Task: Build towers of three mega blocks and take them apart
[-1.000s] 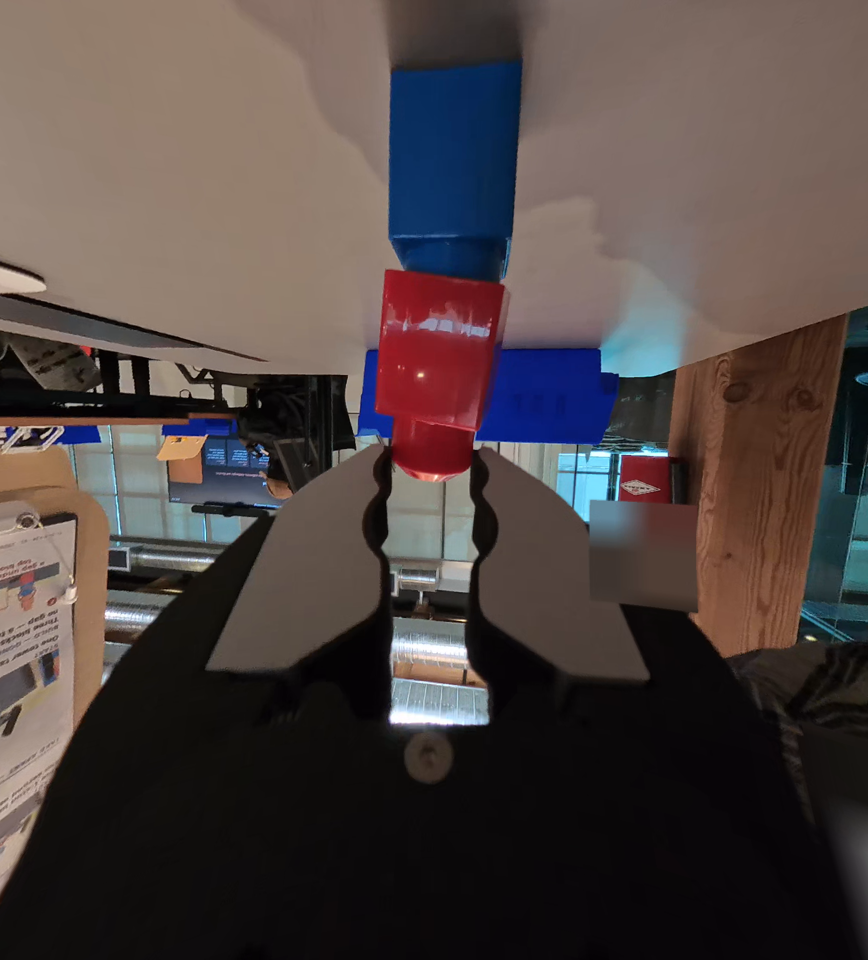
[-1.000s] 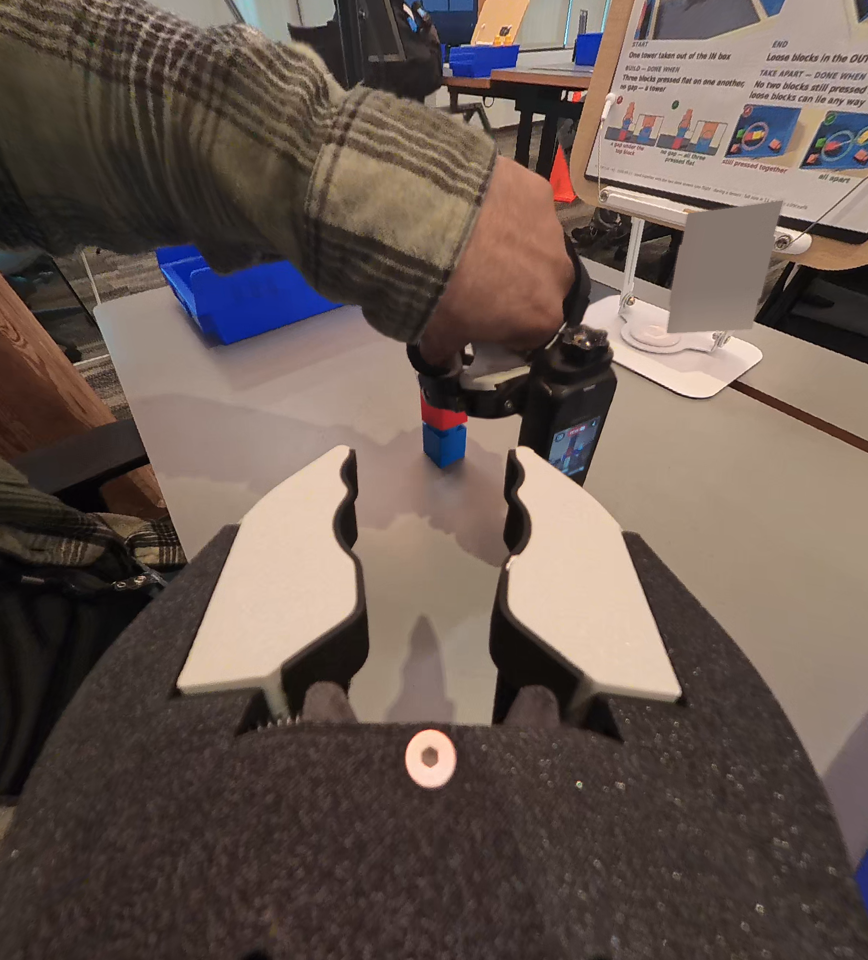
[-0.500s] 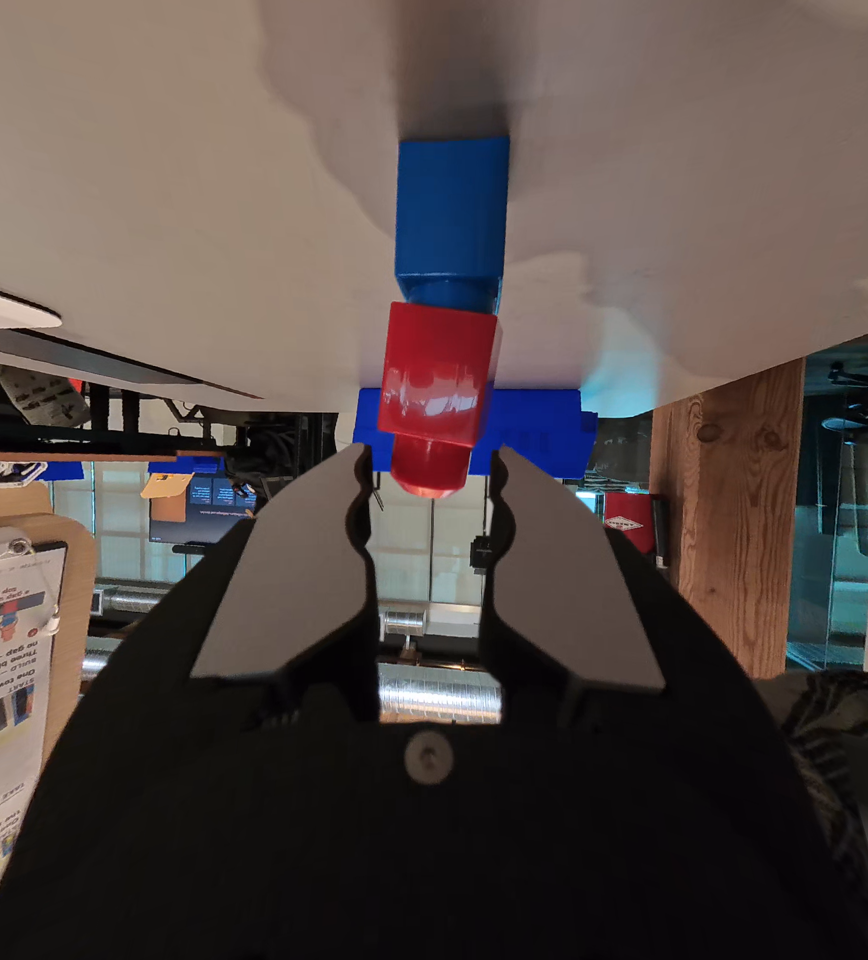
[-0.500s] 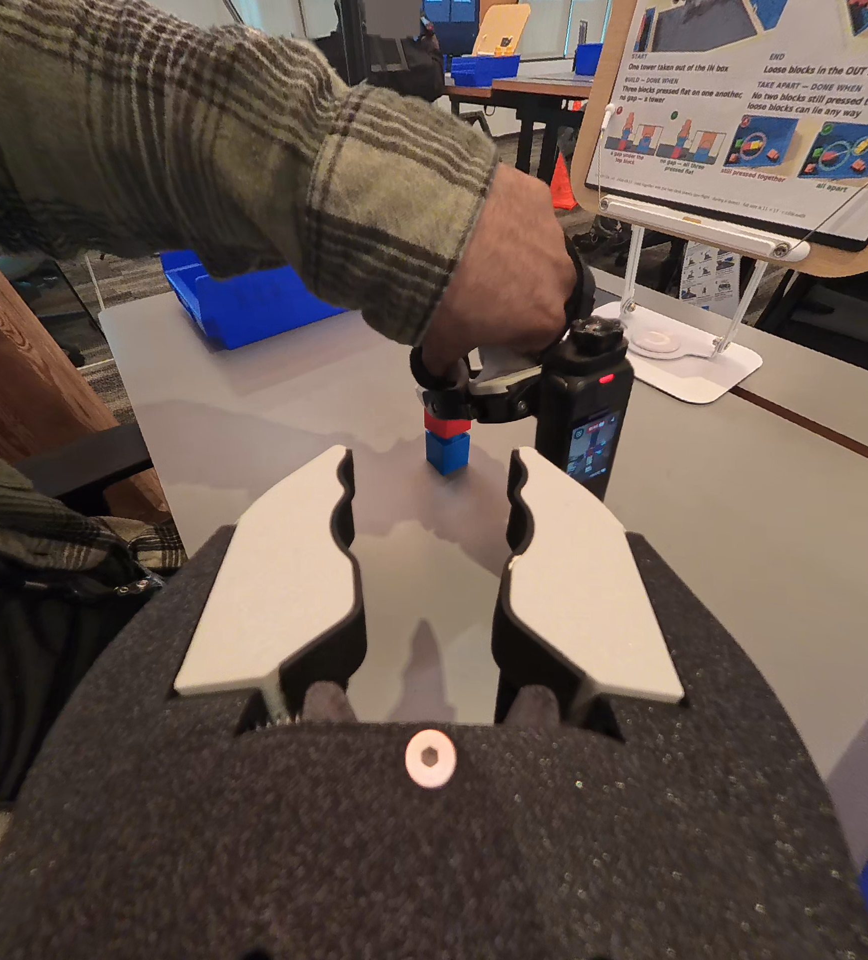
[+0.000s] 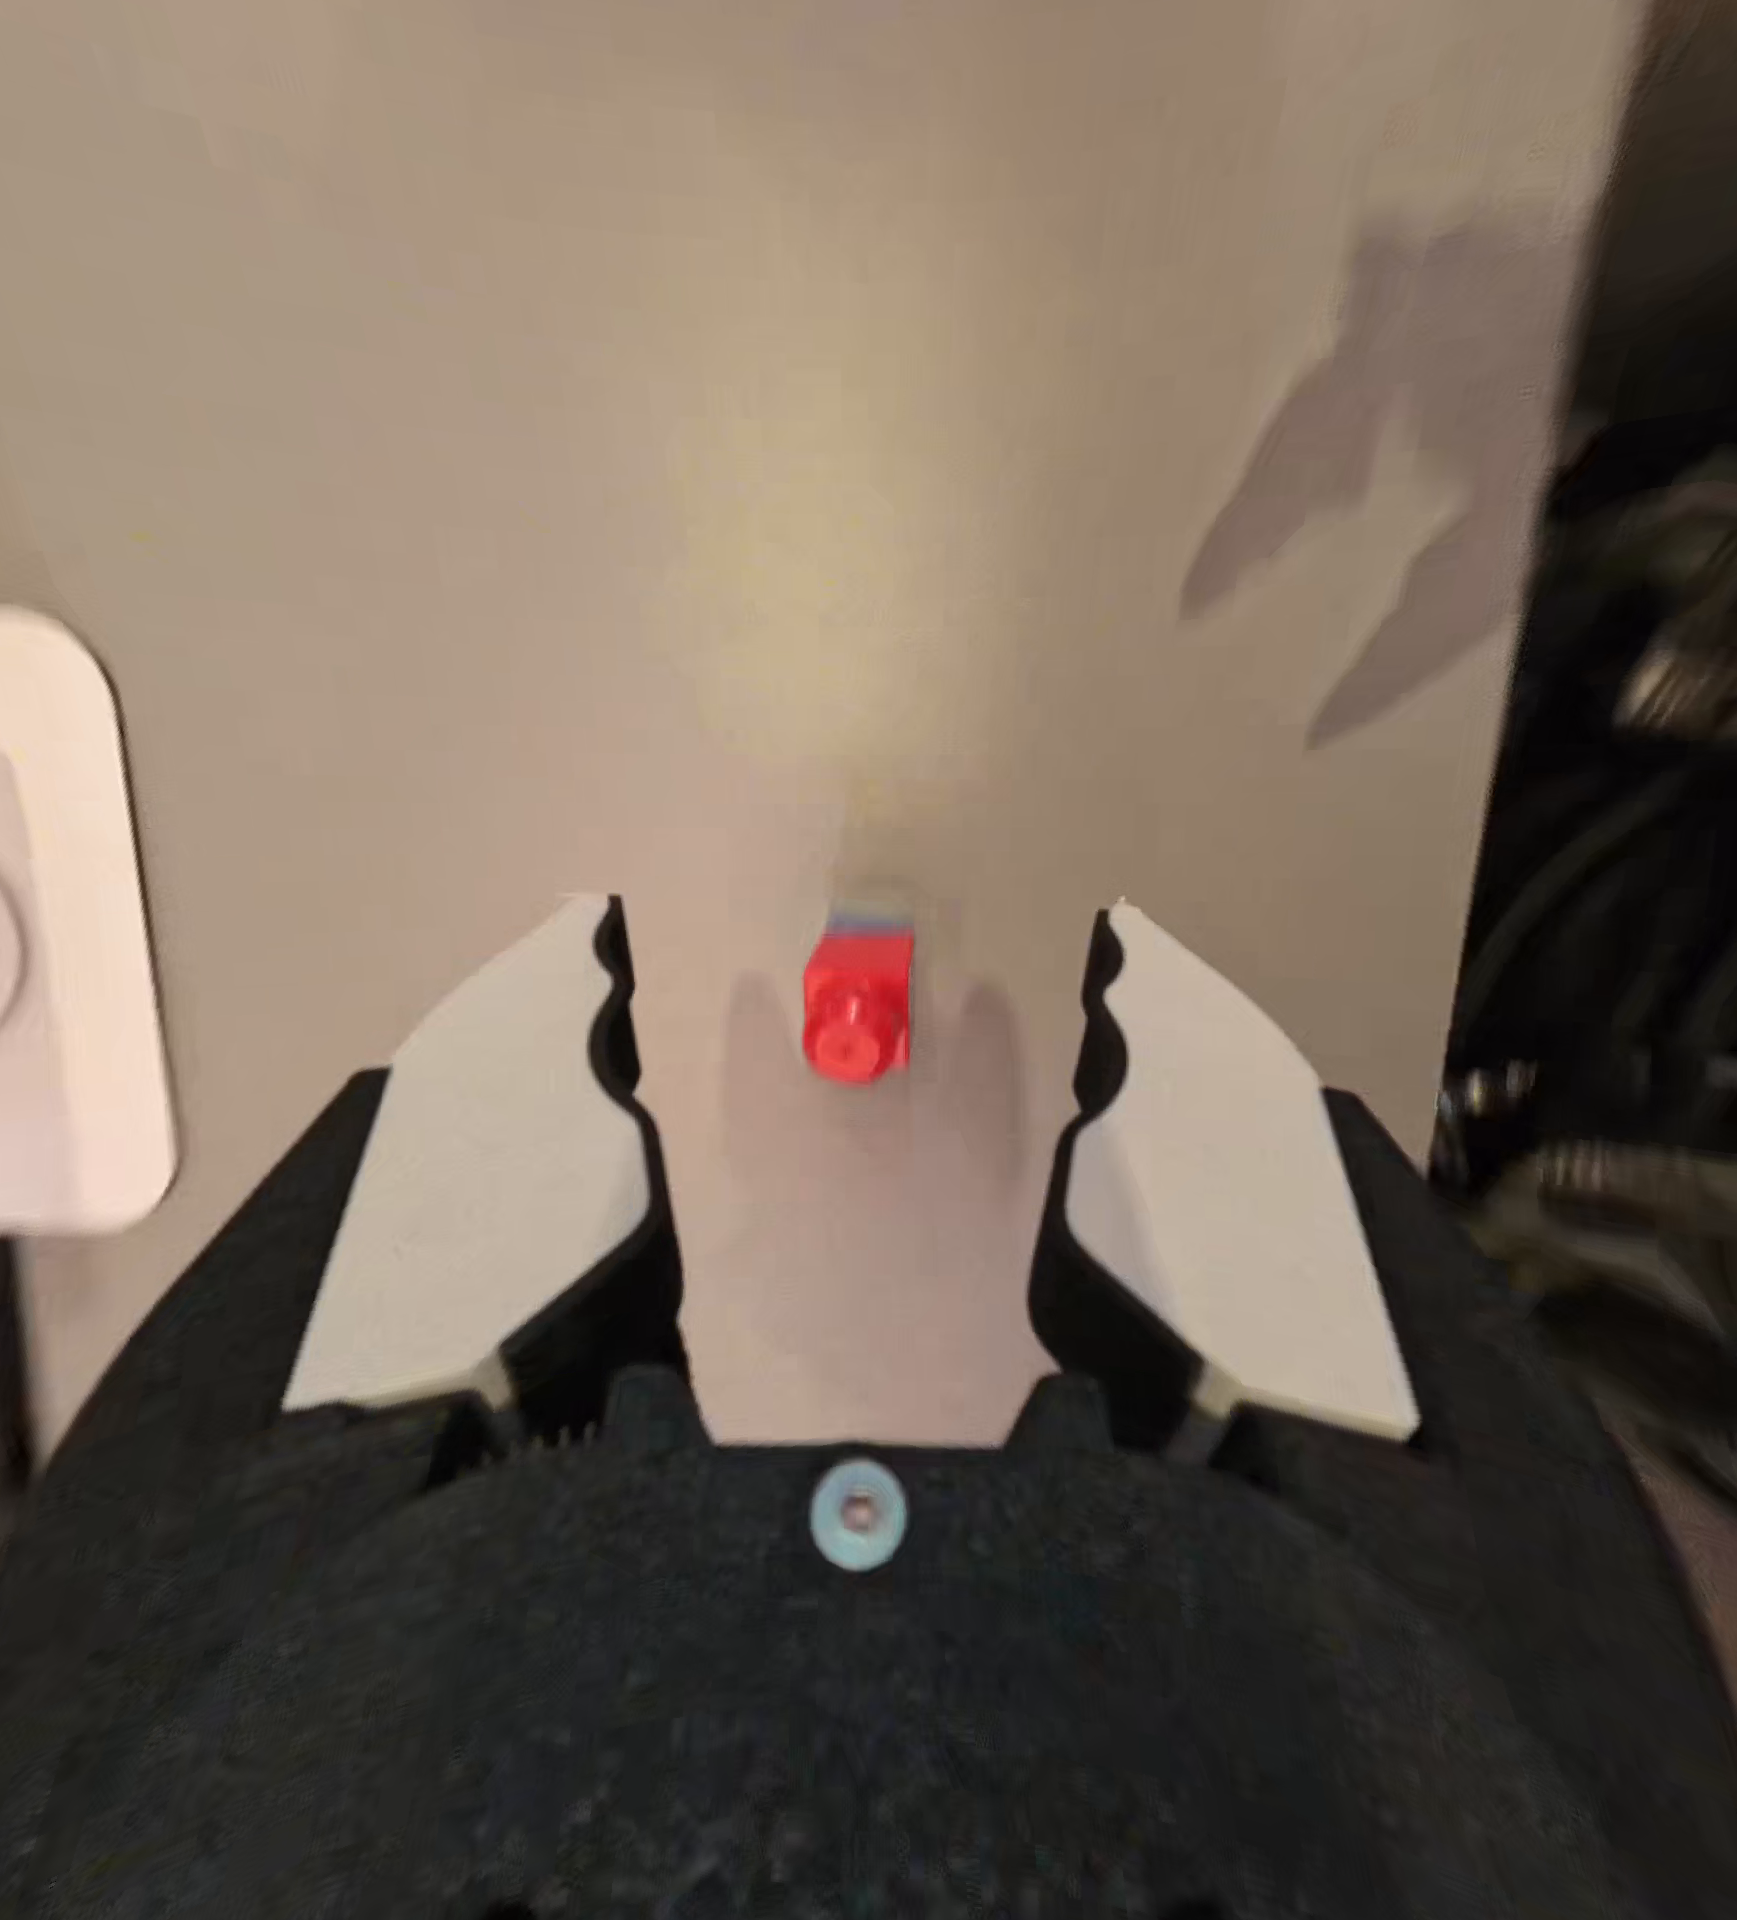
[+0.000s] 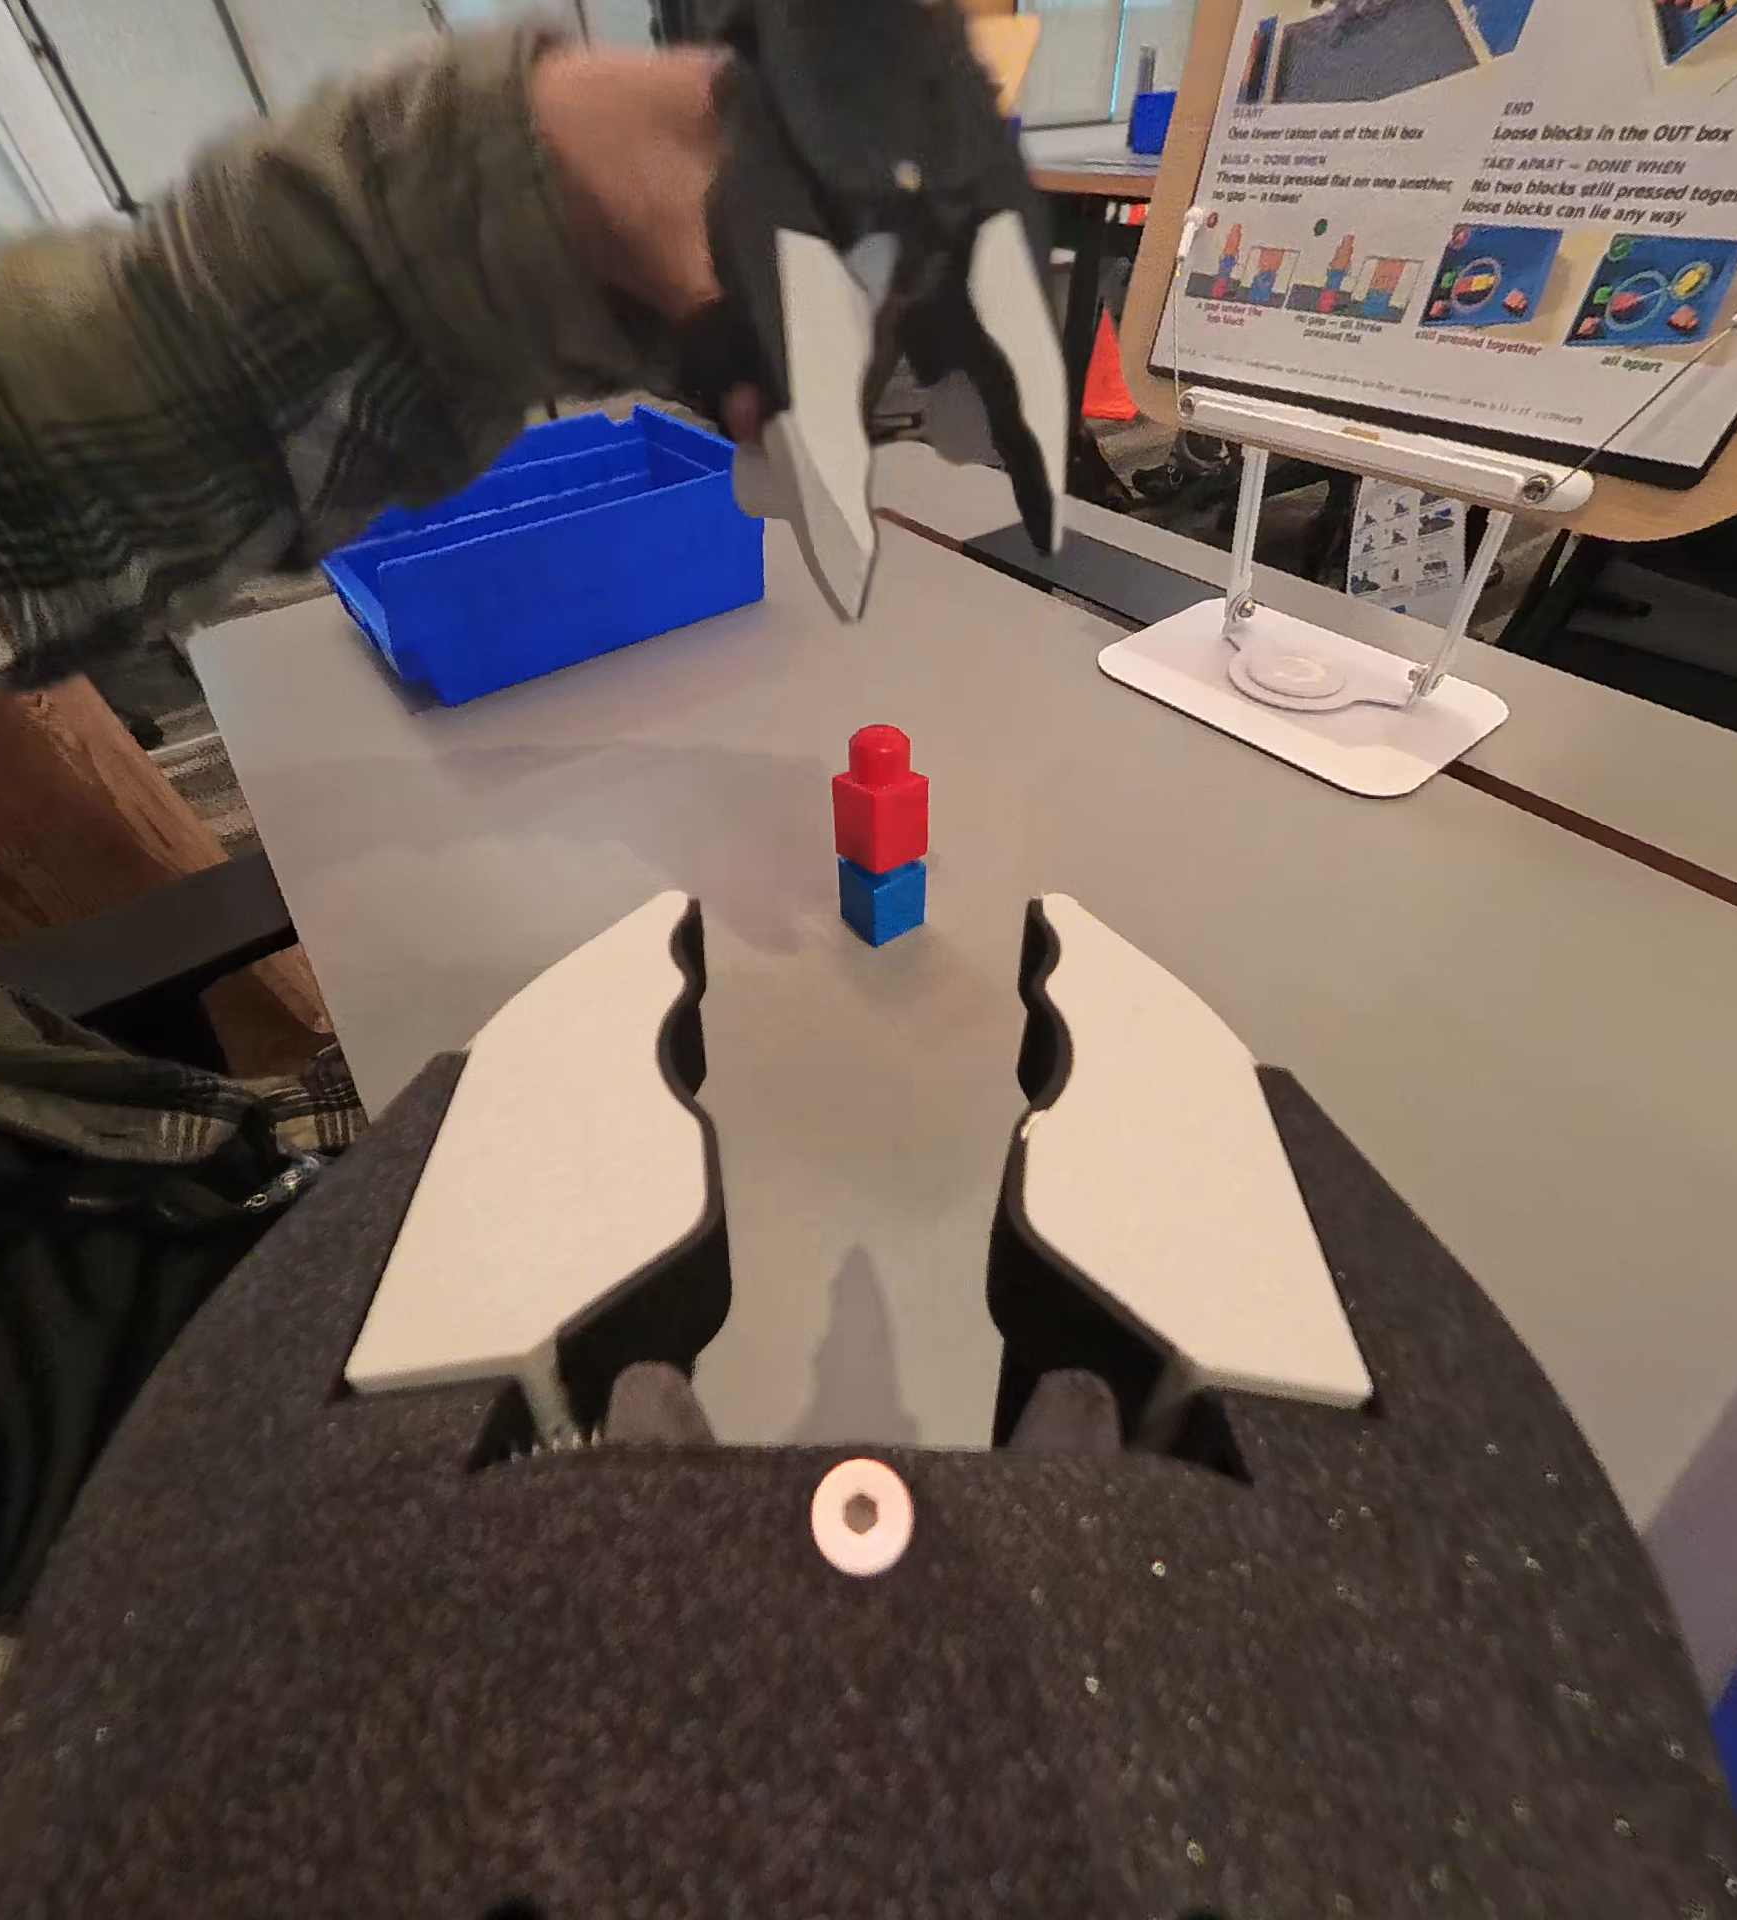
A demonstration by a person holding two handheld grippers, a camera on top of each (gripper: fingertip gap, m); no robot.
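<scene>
A red block (image 6: 880,805) is stacked upright on a blue block (image 6: 882,901) on the grey table (image 6: 1259,987). My right gripper (image 6: 859,914) is open and empty, low over the table, just short of the stack. My left gripper (image 5: 859,914) is open and empty, high above the stack and looking straight down on the red block (image 5: 857,1018); the blue block under it is almost hidden there. The left gripper also shows blurred in the right wrist view (image 6: 947,582), above and behind the stack.
A blue bin (image 6: 563,561) stands at the back left of the table. A white stand base (image 6: 1300,686) holds an instruction board (image 6: 1487,229) at the back right; the base also shows in the left wrist view (image 5: 22,914). A plaid sleeve (image 6: 168,343) reaches in from the left.
My left gripper opened, let go of the red block's stud and lifted up and away from the stack, which stays on the table. My right gripper has hardly moved.
</scene>
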